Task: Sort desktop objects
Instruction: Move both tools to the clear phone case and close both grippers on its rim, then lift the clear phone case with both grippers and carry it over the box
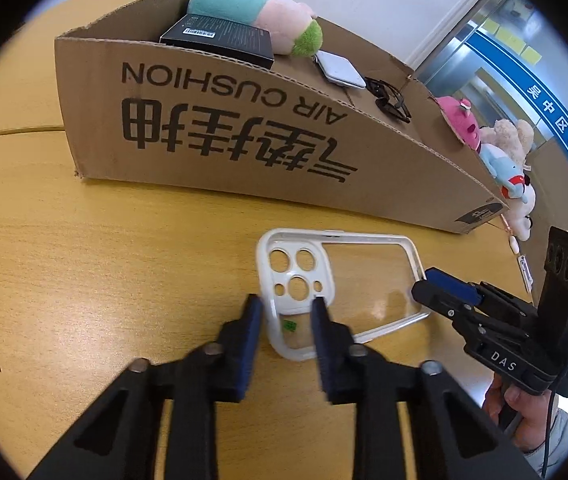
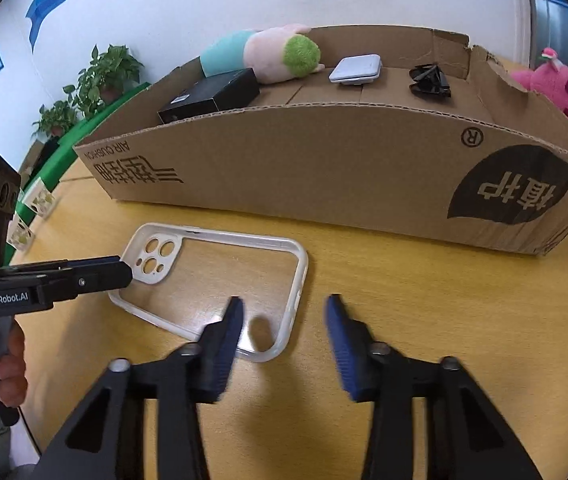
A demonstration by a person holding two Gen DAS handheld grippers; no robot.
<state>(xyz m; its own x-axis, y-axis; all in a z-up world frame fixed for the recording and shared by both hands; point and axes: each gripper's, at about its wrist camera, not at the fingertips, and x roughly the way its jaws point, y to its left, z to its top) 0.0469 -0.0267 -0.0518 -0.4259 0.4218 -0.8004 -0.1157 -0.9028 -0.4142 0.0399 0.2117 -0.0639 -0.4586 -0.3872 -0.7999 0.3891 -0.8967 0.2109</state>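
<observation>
Left gripper parted, straddling camera-end rim of case flat on table, unclenched. Right view: right gripper parted around case's near corner. Step: grasp. Next: clench, lift into box.

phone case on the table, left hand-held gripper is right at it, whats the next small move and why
Probably close the left hand-held gripper on the phone case. Its open fingers straddle the rim at the camera-cutout end, and the case lies flat on the table, not yet in the cardboard box. The right hand-held gripper is open at the opposite end, gripping nothing.
</observation>
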